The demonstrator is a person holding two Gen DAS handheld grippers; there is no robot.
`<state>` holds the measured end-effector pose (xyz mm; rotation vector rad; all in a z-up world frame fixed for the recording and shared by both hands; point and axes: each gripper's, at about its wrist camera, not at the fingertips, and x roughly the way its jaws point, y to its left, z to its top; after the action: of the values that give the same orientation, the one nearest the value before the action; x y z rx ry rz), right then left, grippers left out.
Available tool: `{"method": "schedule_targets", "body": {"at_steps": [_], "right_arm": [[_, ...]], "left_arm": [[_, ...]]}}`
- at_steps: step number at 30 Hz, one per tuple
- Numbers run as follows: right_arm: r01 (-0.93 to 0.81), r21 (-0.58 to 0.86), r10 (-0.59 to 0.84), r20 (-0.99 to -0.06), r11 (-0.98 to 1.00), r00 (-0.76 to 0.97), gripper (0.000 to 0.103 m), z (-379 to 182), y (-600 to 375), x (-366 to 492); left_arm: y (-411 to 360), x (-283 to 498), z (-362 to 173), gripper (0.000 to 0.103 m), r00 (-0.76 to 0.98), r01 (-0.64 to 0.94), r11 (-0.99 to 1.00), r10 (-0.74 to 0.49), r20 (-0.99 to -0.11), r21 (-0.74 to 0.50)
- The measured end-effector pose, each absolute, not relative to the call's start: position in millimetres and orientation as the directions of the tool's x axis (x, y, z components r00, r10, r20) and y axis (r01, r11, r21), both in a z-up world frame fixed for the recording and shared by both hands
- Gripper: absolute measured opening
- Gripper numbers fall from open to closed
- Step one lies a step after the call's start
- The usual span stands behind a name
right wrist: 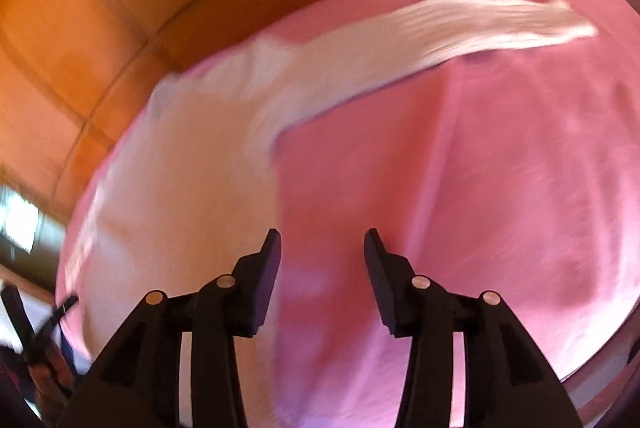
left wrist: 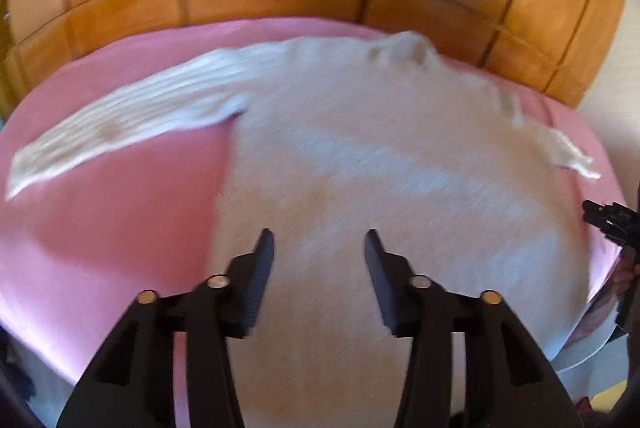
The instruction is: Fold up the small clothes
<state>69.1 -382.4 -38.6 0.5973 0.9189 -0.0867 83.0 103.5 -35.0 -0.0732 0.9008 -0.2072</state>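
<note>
Left hand-held gripper [left wrist: 319, 242] apart, empty, over cream sweater [left wrist: 380, 155].

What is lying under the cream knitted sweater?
The cream knitted sweater lies spread on a pink cloth, which shows all around it. Whatever is under that cloth is covered and cannot be seen.

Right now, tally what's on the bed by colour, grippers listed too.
Cream: 1, the sweater, spread flat, sleeves out.
Pink: 1, the bed cover under it.
Black: 2, the left gripper and right gripper, both open and empty.
Total: 4.
</note>
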Motion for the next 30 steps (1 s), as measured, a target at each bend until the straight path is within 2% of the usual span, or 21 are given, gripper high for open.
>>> {"method": "schedule_targets", "body": {"at_steps": [1, 5, 11, 15, 19, 20, 21, 23, 25, 30], "right_arm": [[0.375, 0.46, 0.144, -0.764, 0.805, 0.629, 0.055, -39.6, -402.1, 70.3], [0.535, 0.523, 0.037, -0.737, 0.664, 0.675, 0.054, -42.6, -473.7, 78.9], [0.663, 0.559, -0.069, -0.737, 0.498, 0.673, 0.052, -57.8, -552.8, 109.8], [0.71, 0.551, -0.101, -0.755, 0.438, 0.648, 0.052, -69.4, -580.0, 135.0], [0.734, 0.493, -0.135, -0.78, 0.468, 0.61, 0.051, -68.3, -599.3, 158.1], [0.745, 0.453, -0.149, -0.798, 0.489, 0.584, 0.035, -67.6, -599.9, 161.0], [0.773, 0.355, -0.19, -0.836, 0.526, 0.514, 0.007, -66.7, -609.9, 157.2], [0.787, 0.294, -0.214, -0.858, 0.543, 0.468, 0.006, -61.8, -608.8, 172.7], [0.789, 0.268, -0.279, -0.833, 0.553, 0.478, 0.006, -38.4, -604.8, 172.0], [0.655, 0.368, -0.246, -0.718, 0.66, 0.651, 0.006, 30.8, -558.0, 175.3]], "left_arm": [[94.1, 93.0, -35.1, 0.047, 0.599, 0.17, 0.973, -0.226, -0.769, -0.153], [50.8, 118.5, -43.2, 0.047, 0.586, 0.241, 0.959, -0.268, -0.765, -0.151], [10.2, 143.9, -68.7, 0.047, 0.537, 0.272, 0.954, -0.258, -0.803, -0.125], [8.6, 149.9, -80.4, 0.056, 0.53, 0.255, 0.958, -0.249, -0.811, -0.127], [6.5, 152.3, -83.6, 0.06, 0.529, 0.252, 0.959, -0.247, -0.812, -0.128], [5.7, 152.5, -83.6, 0.061, 0.529, 0.253, 0.959, -0.244, -0.813, -0.123], [5.3, 152.8, -83.1, 0.062, 0.53, 0.254, 0.96, -0.242, -0.813, -0.12], [6.4, 153.7, -82.4, 0.062, 0.527, 0.254, 0.959, -0.247, -0.813, -0.126], [9.4, 155.2, -80.8, 0.062, 0.519, 0.254, 0.956, -0.265, -0.813, -0.149], [22.3, 158.6, -71.3, 0.062, 0.501, 0.253, 0.935, -0.346, -0.794, -0.248]]}}
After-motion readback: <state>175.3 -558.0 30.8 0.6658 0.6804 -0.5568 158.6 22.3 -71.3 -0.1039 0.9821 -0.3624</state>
